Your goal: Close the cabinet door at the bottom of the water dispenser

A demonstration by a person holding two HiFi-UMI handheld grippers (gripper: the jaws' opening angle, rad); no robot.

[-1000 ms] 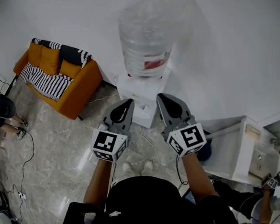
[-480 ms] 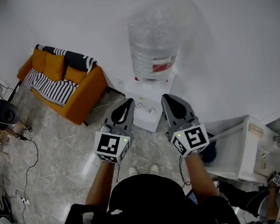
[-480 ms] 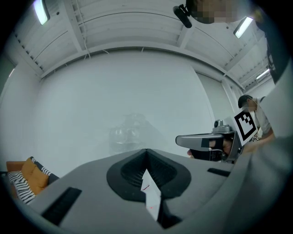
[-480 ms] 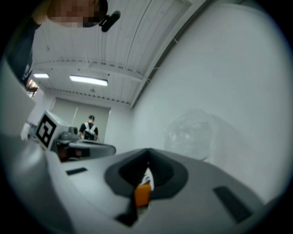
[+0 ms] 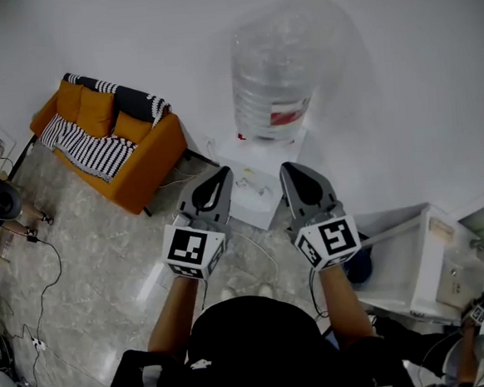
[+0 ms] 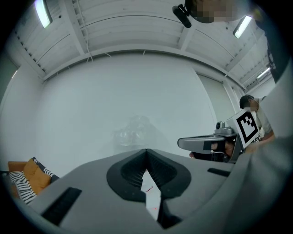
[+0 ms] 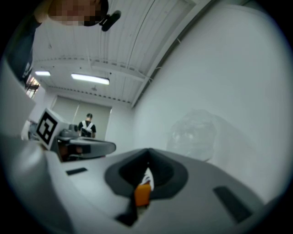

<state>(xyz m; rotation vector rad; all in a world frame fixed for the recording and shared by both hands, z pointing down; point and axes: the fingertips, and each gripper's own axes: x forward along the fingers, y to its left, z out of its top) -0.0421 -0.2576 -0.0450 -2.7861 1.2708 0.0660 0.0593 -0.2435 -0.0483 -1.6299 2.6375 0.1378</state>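
The white water dispenser stands against the wall with a big clear bottle on top. From this steep angle I cannot see its bottom cabinet door. My left gripper and right gripper are held side by side at about the height of the dispenser's top, pointing at it, apart from it. Both are shut with nothing in them. In the left gripper view the jaws meet in front of the faint bottle. The right gripper view shows closed jaws and the bottle.
An orange sofa with a striped blanket stands to the left of the dispenser. A white unit sits at the right, with a blue object beside it. Cables trail over the marble floor at left. Another person's hand shows at the lower right.
The head view has shifted, so the dispenser and bottle now sit further right and slightly lower in frame. Both grippers stay shut and side by side, a little higher than before.
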